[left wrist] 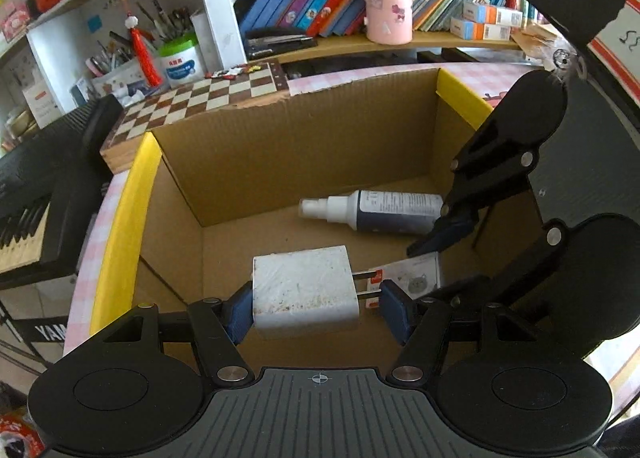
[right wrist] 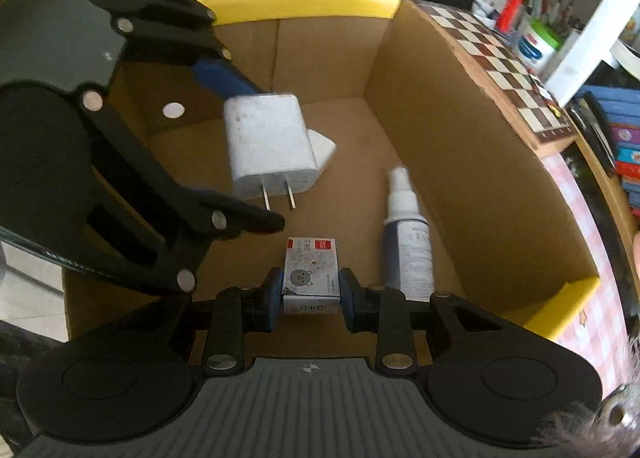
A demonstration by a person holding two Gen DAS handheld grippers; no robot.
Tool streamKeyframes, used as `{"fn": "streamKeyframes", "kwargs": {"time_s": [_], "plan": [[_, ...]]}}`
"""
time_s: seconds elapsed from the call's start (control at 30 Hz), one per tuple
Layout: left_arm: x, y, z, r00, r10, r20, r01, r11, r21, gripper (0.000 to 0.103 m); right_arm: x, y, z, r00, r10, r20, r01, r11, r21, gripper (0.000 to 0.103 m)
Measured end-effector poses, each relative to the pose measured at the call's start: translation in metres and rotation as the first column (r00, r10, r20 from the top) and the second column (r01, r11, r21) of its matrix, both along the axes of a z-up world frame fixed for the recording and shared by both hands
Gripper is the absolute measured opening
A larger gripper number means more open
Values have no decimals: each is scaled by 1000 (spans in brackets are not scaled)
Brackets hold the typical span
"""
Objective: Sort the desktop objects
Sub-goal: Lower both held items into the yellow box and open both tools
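The left gripper (left wrist: 316,308) is clamping a white charger (left wrist: 304,292) between its blue pads, prongs pointing right, hanging over the near part of the open cardboard box (left wrist: 280,145). The right gripper (right wrist: 308,298) is squeezing a small staple box (right wrist: 311,278) tightly, also inside the carton. A spray bottle (left wrist: 376,211) is lying on its side on the box floor, farther in. A chessboard (left wrist: 192,101) is sitting just beyond the far wall.

Inside the cardboard box (right wrist: 472,161), bare floor is left toward the far wall, while the near right is taken up by the lying spray bottle (right wrist: 408,242), and passage is narrowed by the box's walls.
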State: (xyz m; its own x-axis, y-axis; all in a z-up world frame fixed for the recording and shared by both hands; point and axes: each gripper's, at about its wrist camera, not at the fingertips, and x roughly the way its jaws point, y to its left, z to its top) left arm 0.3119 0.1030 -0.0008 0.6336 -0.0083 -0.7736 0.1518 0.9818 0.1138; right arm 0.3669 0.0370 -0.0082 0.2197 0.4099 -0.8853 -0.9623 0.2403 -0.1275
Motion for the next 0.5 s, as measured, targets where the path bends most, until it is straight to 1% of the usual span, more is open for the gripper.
{"fn": "streamKeyframes", "kwargs": {"time_s": [0.13,0.23,0.33,0.4,0.43,0.47,0.5], "plan": [[0,0,-1,1000,2,-13,-2,1000,-4,66,1,1,-1,1000,22,-17,-23,1000,-22,27],[2,0,-2,1000,2,-18,-2,1000,-4,66,1,-1,-1,1000,17,-14,-17,1000,-21,28],[1,3,-3,999,36,-27,-37,999,-25,67,-1,0,0,1000,7,3,-6,1000,-15,28],[-1,5,-4,998,63,-26,-64,997,-33,67,-4,1,1,1000,6,25,-6,1000,-12,34],[-3,5,-2,997,73,-12,-73,997,-25,68,-5,0,2,999,2,39,-1,1000,-8,41],[-7,3,1,997,82,13,-82,997,-6,74,-6,-1,3,998,-8,56,7,1000,2,49],[-9,3,4,996,85,35,-86,996,6,79,-6,-3,5,997,-26,69,25,1000,17,51]]}}
